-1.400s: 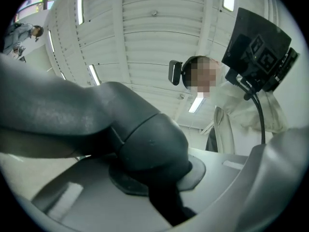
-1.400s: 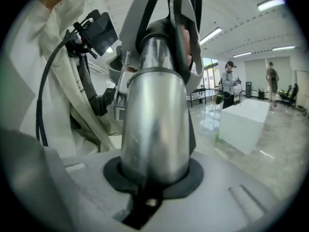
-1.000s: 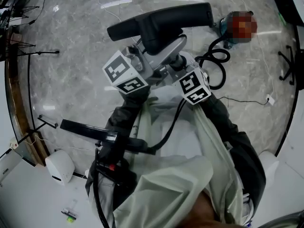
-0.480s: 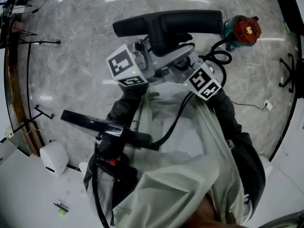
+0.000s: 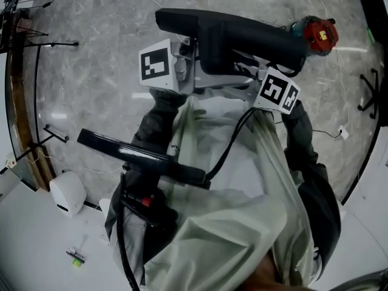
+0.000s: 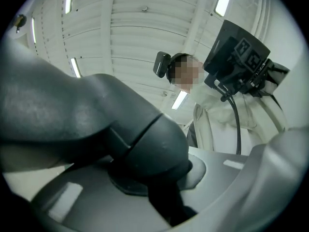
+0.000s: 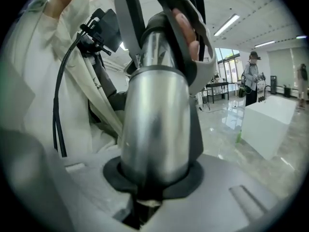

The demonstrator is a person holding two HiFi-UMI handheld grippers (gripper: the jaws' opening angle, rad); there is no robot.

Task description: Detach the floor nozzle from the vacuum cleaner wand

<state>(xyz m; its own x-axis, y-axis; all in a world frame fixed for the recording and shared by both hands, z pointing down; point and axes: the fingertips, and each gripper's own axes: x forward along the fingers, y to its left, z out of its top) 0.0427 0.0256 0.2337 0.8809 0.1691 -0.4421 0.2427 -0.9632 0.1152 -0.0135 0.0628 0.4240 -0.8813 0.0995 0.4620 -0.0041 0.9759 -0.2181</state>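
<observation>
In the head view the black floor nozzle (image 5: 242,32) is held up in front of the person, long side slanting down to the right. My left gripper (image 5: 194,71), with its marker cube (image 5: 156,65), is shut on the nozzle's black neck (image 6: 145,139), which fills the left gripper view between its jaws. My right gripper (image 5: 257,83), with its cube (image 5: 279,90), is shut on the silver wand tube (image 7: 154,120), which rises between its jaws toward the nozzle. Whether tube and neck are still joined I cannot tell.
The vacuum's red-topped body (image 5: 319,32) stands on the marble floor at the upper right. A black bar-shaped device (image 5: 139,156) with a cable hangs at the person's chest. Light stands (image 5: 42,44) and a white box (image 5: 68,193) are at the left. A person (image 7: 252,76) stands far off.
The nozzle has swung clockwise, its right end dropping toward the red vacuum body. Both grippers moved up the picture, and the right cube shifted to the right.
</observation>
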